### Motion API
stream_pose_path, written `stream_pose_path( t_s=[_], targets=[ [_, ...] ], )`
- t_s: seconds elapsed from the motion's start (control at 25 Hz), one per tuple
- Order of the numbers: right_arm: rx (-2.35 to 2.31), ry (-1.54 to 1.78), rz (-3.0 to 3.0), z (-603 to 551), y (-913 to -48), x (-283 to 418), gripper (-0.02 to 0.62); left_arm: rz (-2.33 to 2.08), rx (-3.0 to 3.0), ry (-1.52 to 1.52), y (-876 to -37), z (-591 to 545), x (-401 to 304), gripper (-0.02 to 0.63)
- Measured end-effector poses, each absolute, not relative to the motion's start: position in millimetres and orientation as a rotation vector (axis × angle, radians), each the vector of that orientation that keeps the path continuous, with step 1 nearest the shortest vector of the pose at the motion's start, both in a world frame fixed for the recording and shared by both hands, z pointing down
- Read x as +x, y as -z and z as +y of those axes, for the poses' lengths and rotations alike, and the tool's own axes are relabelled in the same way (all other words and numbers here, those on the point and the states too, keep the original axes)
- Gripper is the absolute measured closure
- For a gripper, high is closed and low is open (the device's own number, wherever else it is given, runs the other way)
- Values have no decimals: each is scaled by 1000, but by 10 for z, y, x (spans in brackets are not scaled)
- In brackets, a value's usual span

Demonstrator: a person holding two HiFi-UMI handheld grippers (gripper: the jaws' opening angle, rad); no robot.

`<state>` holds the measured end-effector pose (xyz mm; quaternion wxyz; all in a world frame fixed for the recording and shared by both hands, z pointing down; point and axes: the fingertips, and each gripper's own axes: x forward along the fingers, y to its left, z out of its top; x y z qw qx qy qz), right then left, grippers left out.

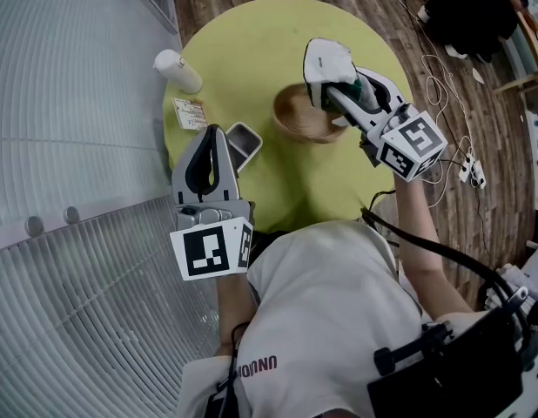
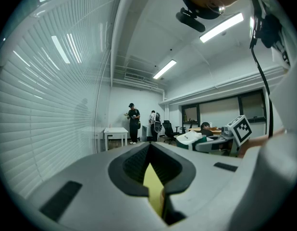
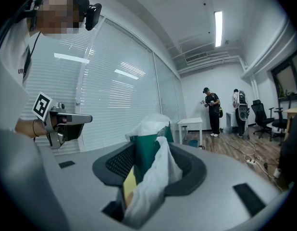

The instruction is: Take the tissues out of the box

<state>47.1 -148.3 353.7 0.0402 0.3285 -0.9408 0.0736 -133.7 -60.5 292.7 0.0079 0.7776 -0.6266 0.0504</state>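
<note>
My right gripper [image 1: 328,84] is shut on a green tissue pack [image 1: 330,62] with white on top, held over the far side of a round yellow-green table [image 1: 252,33]. In the right gripper view the green pack [image 3: 147,148] stands between the jaws and a white tissue [image 3: 155,179] hangs out of it toward the camera. My left gripper [image 1: 214,134] hovers at the table's near left edge, jaws closed with nothing between them. Through its jaws [image 2: 151,170] only a strip of the yellow table shows.
A wooden bowl [image 1: 295,116] sits just below the held pack. A small grey tray [image 1: 245,139], a card [image 1: 189,113] and a white bottle [image 1: 178,70] lie at the table's left. Window blinds stand at left; cables [image 1: 443,85] run over the floor at right.
</note>
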Motion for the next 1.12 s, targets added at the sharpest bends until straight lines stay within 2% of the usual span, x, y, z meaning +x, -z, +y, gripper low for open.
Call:
stream_pose_path(
  t_s=[1.12],
  targets=[
    [1051, -190, -2872, -1489, -3525, 514, 405, -1964, 2431, -157, -2936, -594, -1343, 593]
  ],
)
